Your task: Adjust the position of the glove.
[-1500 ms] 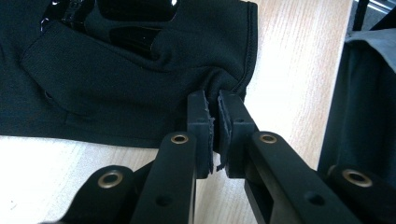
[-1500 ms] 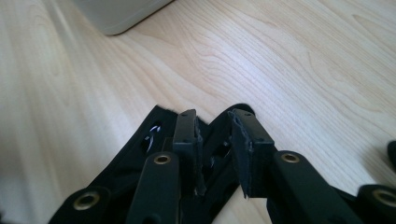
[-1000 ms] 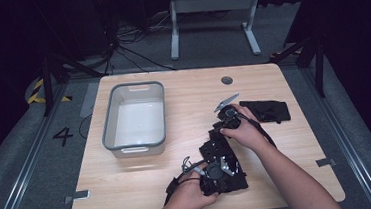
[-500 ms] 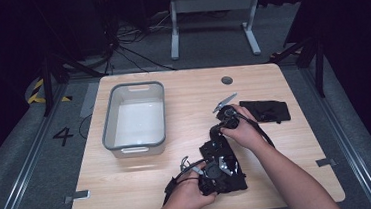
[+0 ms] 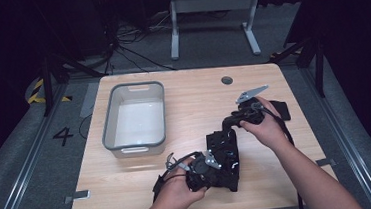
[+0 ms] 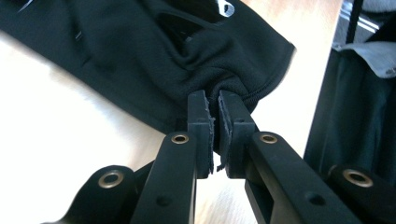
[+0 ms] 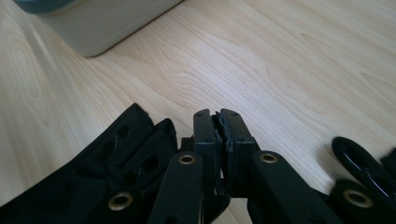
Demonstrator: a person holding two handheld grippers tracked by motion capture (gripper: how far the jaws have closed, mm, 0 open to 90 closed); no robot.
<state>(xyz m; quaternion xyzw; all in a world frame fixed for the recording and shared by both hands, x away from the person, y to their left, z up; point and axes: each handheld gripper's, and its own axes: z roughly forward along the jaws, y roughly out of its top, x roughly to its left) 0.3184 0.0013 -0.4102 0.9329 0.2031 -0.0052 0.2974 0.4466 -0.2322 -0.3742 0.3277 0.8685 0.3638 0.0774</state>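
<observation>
A black garment [image 5: 224, 149] lies bunched on the wooden table [image 5: 193, 99] near its front edge. My left gripper [image 5: 213, 170] is at the garment's near end. In the left gripper view its jaws [image 6: 212, 100] are shut on a puckered fold of the black cloth [image 6: 140, 56]. My right gripper [image 5: 231, 123] is at the far end, where a strip of the garment rises off the table to it. In the right gripper view the jaws [image 7: 217, 115] are shut, with black cloth [image 7: 116, 158] hanging close below them at the left. The pinch itself is mostly hidden.
A grey bin [image 5: 108, 123], nothing in it, stands on the left half of the table, and its corner [image 7: 93, 23] shows in the right gripper view. A flat black item [image 5: 280, 108] lies beyond the right hand. A round hole [image 5: 227, 80] sits near the far edge.
The right gripper has shut on the garment's far end and risen toward the right, pulling that end up. The left hand has lifted slightly with its fold.
</observation>
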